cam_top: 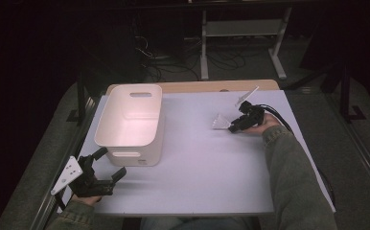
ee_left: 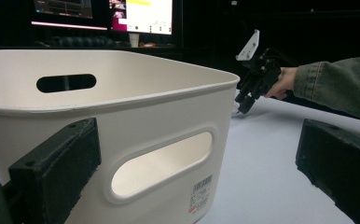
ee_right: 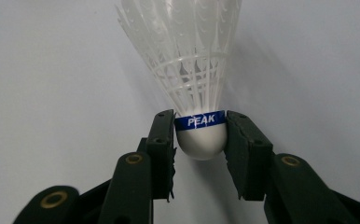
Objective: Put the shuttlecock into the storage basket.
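Right tongs (ee_right: 200, 135) pinch shuttlecock (ee_right: 200, 140) mid-table.

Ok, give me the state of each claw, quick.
Left claw: open, beside the white bin, holding nothing.
Right claw: shut on the shuttlecock, at its cork.

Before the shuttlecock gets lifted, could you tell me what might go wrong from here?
1. The right gripper pinches only the rounded head of the shuttlecock, so it could squirt out when lifted.
2. The plastic skirt lies on the table and may drag or bend.
3. The bin sits well across the table, and the open left gripper beside its wall could nudge it.
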The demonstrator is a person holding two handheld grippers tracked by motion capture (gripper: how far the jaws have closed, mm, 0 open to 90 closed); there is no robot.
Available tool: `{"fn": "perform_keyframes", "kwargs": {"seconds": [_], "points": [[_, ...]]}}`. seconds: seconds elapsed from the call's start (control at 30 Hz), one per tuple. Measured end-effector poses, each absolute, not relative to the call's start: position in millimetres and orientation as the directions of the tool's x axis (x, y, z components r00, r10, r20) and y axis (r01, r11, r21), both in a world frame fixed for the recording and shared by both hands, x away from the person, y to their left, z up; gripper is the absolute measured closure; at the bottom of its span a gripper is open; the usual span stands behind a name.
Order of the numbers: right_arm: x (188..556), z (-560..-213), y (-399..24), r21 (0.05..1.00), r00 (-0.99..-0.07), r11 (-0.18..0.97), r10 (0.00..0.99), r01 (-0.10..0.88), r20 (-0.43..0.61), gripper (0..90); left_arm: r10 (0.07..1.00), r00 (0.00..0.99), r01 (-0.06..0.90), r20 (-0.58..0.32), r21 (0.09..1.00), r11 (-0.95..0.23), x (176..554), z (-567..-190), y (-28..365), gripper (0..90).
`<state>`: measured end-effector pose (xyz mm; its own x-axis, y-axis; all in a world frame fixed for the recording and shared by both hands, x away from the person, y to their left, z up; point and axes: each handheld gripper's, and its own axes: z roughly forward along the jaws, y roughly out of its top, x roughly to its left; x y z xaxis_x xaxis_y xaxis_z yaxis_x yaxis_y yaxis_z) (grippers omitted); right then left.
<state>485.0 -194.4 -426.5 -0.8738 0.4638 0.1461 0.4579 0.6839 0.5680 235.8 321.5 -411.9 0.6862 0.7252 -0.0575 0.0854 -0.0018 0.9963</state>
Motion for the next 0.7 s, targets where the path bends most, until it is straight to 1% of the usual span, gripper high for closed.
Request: {"fn": "perform_keyframes", "kwargs": {"seconds": [0.2, 0.27, 0.3, 0.33, 0.6, 0.7], "points": [[480, -414, -193, 0.592, -0.876, 0.672, 0.464, 0.445, 0.132, 63.0, 0.724, 0.688, 0.082, -0.057, 0.997, 0.000, 235, -411, 321, 0.0], [478, -409, -194, 0.597, -0.877, 0.670, 0.465, 0.441, 0.126, 63.0, 0.724, 0.689, 0.075, -0.040, 0.997, -0.016, 236, -411, 323, 0.0], [477, -407, -194, 0.597, -0.876, 0.671, 0.466, 0.440, 0.121, 63.0, 0.723, 0.689, 0.077, -0.053, 0.997, 0.000, 235, -411, 321, 0.0], [475, -404, -194, 0.595, -0.870, 0.664, 0.474, 0.453, 0.133, 63.0, 0.723, 0.689, 0.077, -0.054, 0.997, 0.001, 236, -411, 321, 0.0], [468, -390, -196, 0.622, -0.872, 0.645, 0.472, 0.443, 0.131, 62.9, 0.728, 0.684, 0.082, -0.051, 0.997, -0.008, 236, -411, 323, 0.0], [465, -385, -195, 0.628, -0.871, 0.640, 0.472, 0.443, 0.133, 62.9, 0.725, 0.686, 0.081, -0.060, 0.997, 0.007, 235, -411, 322, 0.0]]}}
